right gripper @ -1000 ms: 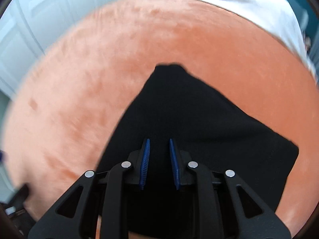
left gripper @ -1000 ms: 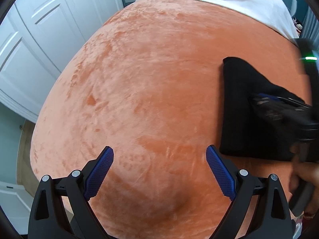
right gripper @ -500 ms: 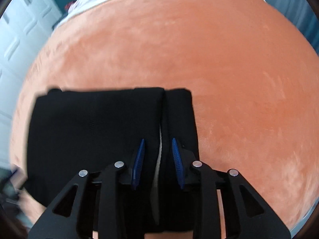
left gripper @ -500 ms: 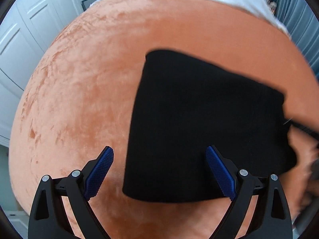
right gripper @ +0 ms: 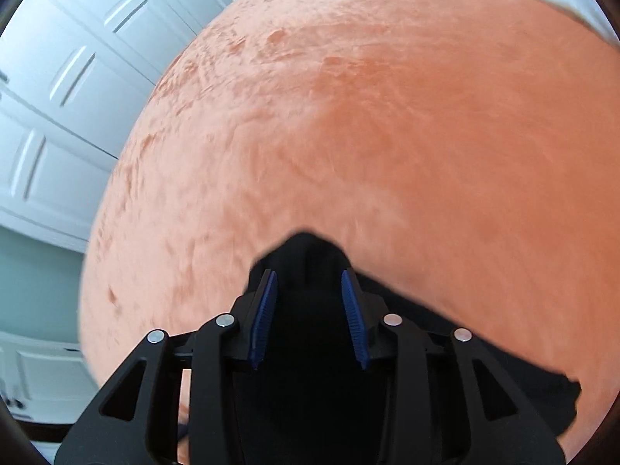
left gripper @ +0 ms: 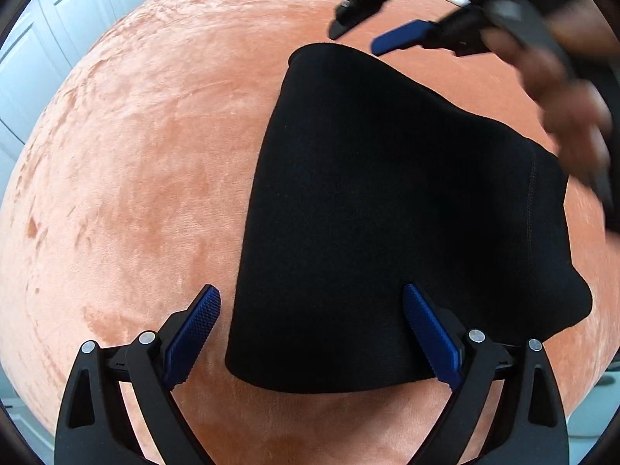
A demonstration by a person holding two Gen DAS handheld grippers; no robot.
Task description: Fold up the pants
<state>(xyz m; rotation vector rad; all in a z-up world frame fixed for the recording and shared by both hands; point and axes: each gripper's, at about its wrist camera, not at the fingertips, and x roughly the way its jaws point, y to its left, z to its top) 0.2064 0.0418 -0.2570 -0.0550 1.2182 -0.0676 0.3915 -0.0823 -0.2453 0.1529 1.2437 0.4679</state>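
Right gripper [left gripper: 391, 35] and the hand [left gripper: 562, 89] holding it smeared by motion blur at the left wrist view's top edge, pants' [right gripper: 310, 348] near part hidden behind gripper frame, bed [right gripper: 426, 135] softly blurred, white doors [right gripper: 58, 77] cut off at left

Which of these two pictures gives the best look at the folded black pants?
The left wrist view: the folded black pants lie almost whole on the orange blanket, all edges visible. The right wrist view shows only a dark, blurred part of them, mostly hidden behind the right gripper.
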